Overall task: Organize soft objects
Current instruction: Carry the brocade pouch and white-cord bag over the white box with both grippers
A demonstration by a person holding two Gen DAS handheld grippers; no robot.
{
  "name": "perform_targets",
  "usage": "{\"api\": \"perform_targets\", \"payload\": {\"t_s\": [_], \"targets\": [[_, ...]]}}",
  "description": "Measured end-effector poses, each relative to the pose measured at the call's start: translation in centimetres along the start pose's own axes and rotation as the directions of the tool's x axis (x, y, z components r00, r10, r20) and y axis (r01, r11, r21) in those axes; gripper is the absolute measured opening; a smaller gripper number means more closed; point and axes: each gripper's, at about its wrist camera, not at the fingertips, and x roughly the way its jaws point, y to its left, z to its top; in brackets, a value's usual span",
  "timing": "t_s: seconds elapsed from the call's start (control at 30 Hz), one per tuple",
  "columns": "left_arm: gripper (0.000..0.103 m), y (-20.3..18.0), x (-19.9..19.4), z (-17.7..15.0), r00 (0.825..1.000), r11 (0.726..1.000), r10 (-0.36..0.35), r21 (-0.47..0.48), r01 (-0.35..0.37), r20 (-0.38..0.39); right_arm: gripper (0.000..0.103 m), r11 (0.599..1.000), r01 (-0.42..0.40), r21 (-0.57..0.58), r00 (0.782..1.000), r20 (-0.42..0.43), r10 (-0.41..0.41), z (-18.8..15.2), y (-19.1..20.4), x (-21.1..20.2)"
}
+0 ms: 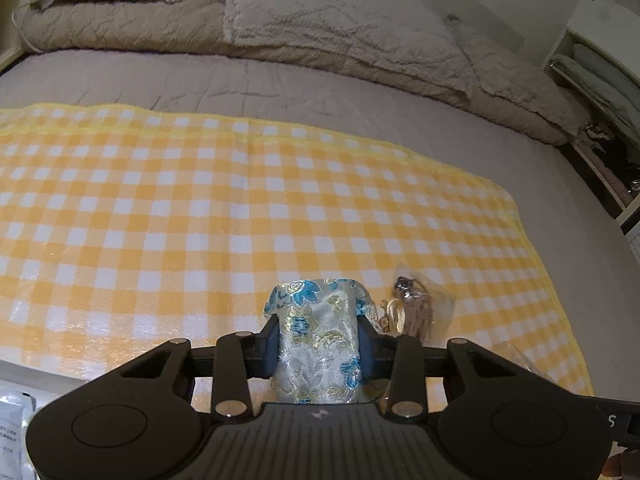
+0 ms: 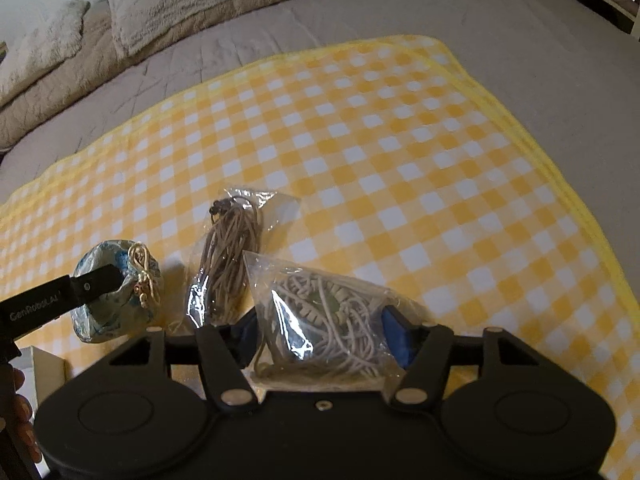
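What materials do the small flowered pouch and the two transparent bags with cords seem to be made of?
The flowered pouch looks like woven brocade fabric: shiny pale ground, blue and gold flowers, a gold cord at its neck. The bag of grey cords and the bag of brown cords look like thin clear plastic film, glossy and wrinkled with bright glints. The cords inside seem matte string or leather; I cannot tell which.

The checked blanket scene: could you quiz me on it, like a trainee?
1. True or false: the left tongs are shut on the brocade pouch.
2. What do the right tongs grip? A) a pillow B) a clear bag of pale cord C) nothing
3. What lies on the yellow checked blanket between pouch and gripped bag?

Key: 1 true. 2 B. 3 a second clear bag, holding tan cord.
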Motion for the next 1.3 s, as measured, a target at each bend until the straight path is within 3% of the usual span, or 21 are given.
{"api": "perform_targets", "payload": {"t_s": [0.37, 0.83, 1.13, 1.3], "targets": [[0.039, -0.1, -7.3, 0.2, 0.993, 0.999, -0.037, 0.008, 0.036, 0.111, 0.064, 0.999, -0.044, -0.01, 0.993, 0.106, 0.045, -0.9, 0.2, -4.7], [0.039, 4.9, -17.5, -1.6, 0.975, 1.0, 0.003, -0.018, 0.001, 0.224, 0.064, 0.984, -0.163, -0.07, 0.965, 0.196, 0.173, -2.9, 2.6, -9.9], [0.039, 8.8, -22.5, -4.4, 0.969, 0.998, 0.054, -0.032, -0.048, 0.239, 0.064, 0.966, -0.223, -0.128, 0.948, 0.203, 0.245, -4.6, 4.8, -11.8], [0.039, 11.7, -23.8, -6.9, 0.974, 0.995, 0.101, -0.033, -0.096, 0.201, 0.064, 0.952, -0.257, -0.163, 0.939, 0.191, 0.286, -5.8, 6.6, -12.4]]}}
